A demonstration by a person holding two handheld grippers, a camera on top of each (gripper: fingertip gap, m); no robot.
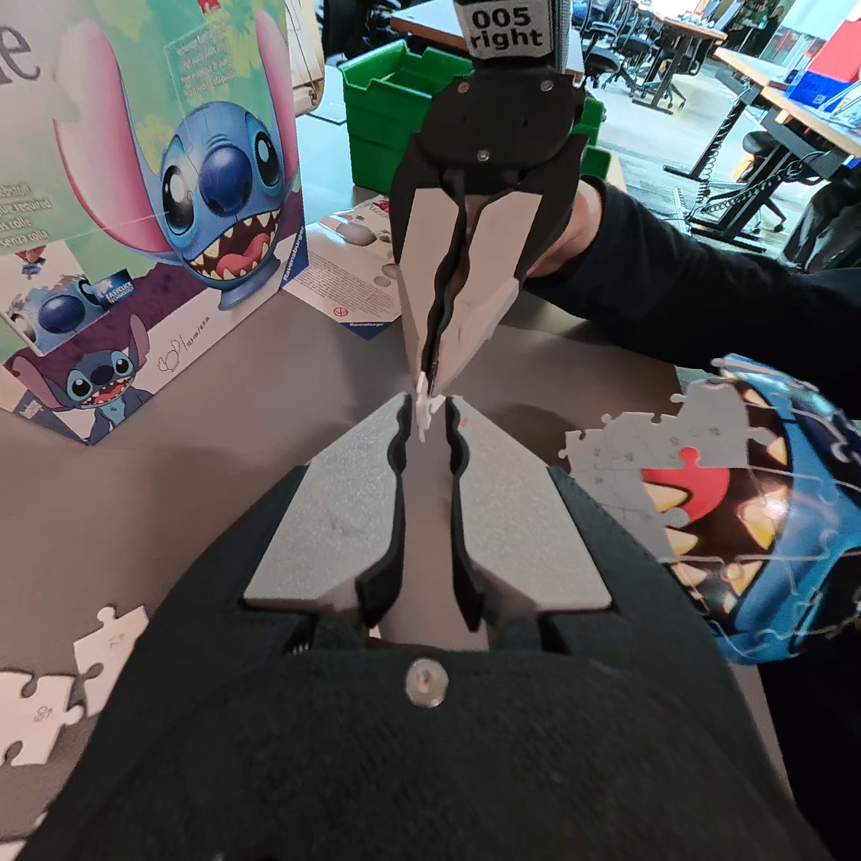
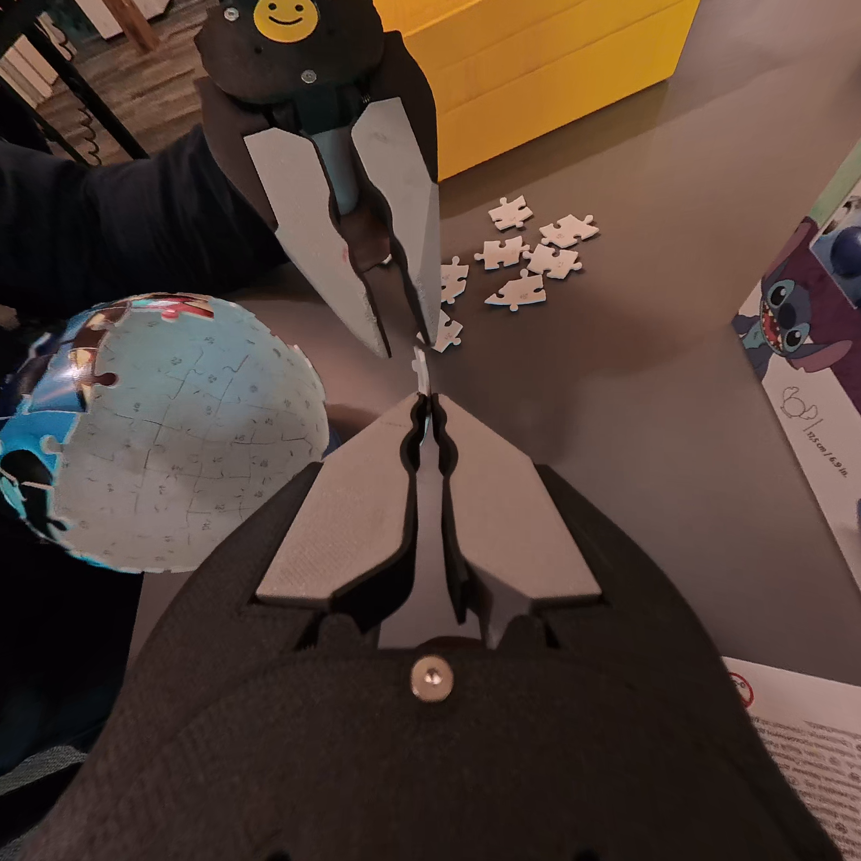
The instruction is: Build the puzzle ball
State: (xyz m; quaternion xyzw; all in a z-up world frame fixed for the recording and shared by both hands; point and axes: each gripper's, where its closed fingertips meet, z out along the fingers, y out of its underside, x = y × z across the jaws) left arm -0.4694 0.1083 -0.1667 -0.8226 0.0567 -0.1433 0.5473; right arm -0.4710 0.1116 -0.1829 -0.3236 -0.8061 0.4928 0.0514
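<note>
While the two grippers meet tip to tip above the grey surface (image 2: pixel 605 419), a single white puzzle piece (image 1: pixel 425 410) stands on edge between them. The right gripper (image 2: pixel 427 398) has its fingers closed almost fully, pinching this piece at the tips. The left gripper (image 1: pixel 426 405) has its fingers parted by a narrow gap; the free end of the piece reaches into that gap, and whether it touches either finger cannot be told.

Containers: a green bin (image 1: pixel 386 121) stands at the far side in the left wrist view, its contents hidden; a yellow box (image 2: pixel 536 79) stands at the far side in the right wrist view, with nothing visible inside.

The partly built puzzle ball (image 2: pixel 177 433), white-backed pieces joined to printed blue ones, sits at the near edge of the surface beside the person's dark sleeve (image 1: pixel 689 289). Loose white pieces (image 2: pixel 536 251) lie face down far right of the left gripper.

A printed puzzle carton (image 1: pixel 153 186) with a blue cartoon creature stands upright, and a printed instruction leaflet (image 1: pixel 345 279) lies flat beside it. The right gripper bears a white label.
</note>
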